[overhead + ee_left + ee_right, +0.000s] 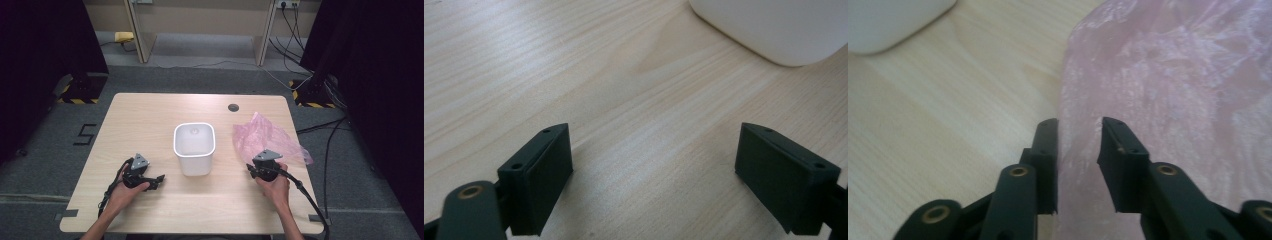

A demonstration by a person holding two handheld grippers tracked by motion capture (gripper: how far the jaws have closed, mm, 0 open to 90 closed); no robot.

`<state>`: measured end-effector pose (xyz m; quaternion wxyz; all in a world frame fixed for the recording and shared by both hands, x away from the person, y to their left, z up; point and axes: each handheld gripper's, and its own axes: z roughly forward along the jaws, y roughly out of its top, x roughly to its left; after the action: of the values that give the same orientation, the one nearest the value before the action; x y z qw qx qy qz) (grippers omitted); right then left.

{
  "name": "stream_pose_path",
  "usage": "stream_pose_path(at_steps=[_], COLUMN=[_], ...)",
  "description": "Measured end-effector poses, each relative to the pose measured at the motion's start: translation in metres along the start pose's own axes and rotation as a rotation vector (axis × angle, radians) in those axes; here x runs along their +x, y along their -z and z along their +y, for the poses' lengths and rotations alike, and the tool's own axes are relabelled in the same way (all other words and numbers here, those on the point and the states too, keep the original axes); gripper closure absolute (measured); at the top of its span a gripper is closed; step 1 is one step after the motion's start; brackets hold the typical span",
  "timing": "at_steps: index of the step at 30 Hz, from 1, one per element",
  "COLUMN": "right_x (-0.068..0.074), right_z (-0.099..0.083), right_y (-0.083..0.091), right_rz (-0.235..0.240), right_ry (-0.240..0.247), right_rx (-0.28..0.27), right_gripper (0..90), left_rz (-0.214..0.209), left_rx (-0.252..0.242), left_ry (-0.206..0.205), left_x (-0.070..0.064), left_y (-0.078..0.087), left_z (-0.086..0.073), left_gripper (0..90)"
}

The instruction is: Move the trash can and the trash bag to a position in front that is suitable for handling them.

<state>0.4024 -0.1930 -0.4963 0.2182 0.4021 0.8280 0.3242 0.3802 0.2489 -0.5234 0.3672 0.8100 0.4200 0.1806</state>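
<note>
A white square bin (194, 148) stands in the middle of the wooden table (150, 120). A crumpled pink plastic bag (270, 137) lies to its right. My right gripper (261, 164) sits at the bag's near edge. In the right gripper view its jaws (1079, 122) stand a narrow gap apart, straddling the left edge of the pink bag (1168, 80), not closed on it. My left gripper (159, 180) rests low on the table, left of the bin and nearer the front. Its jaws (655, 129) are wide open over bare wood, with the bin's corner (774, 30) beyond them.
A small dark grommet (233, 107) is set in the table near its far edge. Cables (305, 192) trail from the right gripper off the front right of the table. Dark curtains and stand bases flank the table on the floor.
</note>
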Motion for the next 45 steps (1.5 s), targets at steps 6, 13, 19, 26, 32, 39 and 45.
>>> stream_pose_path(at_steps=[6, 13, 19, 26, 32, 39, 45], right_x=[0.005, 0.019, 0.008, 0.014, 0.024, 0.030, 0.043], right_z=[-0.004, -0.025, -0.032, 0.004, 0.023, 0.018, 0.009], right_y=[0.003, 0.034, 0.048, 0.029, -0.010, -0.023, -0.005], right_rz=[0.085, 0.157, 0.112, 0.077, 0.083, 0.122, 0.229], right_ry=[0.131, 0.258, 0.049, -0.106, -0.132, 0.072, 0.246], right_rx=[-0.002, 0.021, -0.050, -0.118, -0.071, 0.023, 0.012], right_gripper=[86.7, 89.7, 56.4, 40.4, 47.4, 78.4, 86.4], left_rz=[0.000, -0.004, -0.005, -0.005, -0.005, -0.007, -0.008], left_rx=[0.000, -0.001, 0.000, 0.000, 0.001, 0.000, 0.000], left_ry=[0.000, -0.002, -0.005, -0.004, -0.005, -0.005, -0.006], left_x=[0.000, -0.001, -0.001, -0.001, -0.002, -0.002, -0.003], left_y=[0.000, 0.000, 0.000, -0.001, -0.001, -0.001, -0.001], left_z=[0.000, 0.000, 0.000, 0.001, 0.001, 0.001, 0.001], left_gripper=[14.5, 14.6, 14.3, 14.3, 14.5, 14.4, 14.5])
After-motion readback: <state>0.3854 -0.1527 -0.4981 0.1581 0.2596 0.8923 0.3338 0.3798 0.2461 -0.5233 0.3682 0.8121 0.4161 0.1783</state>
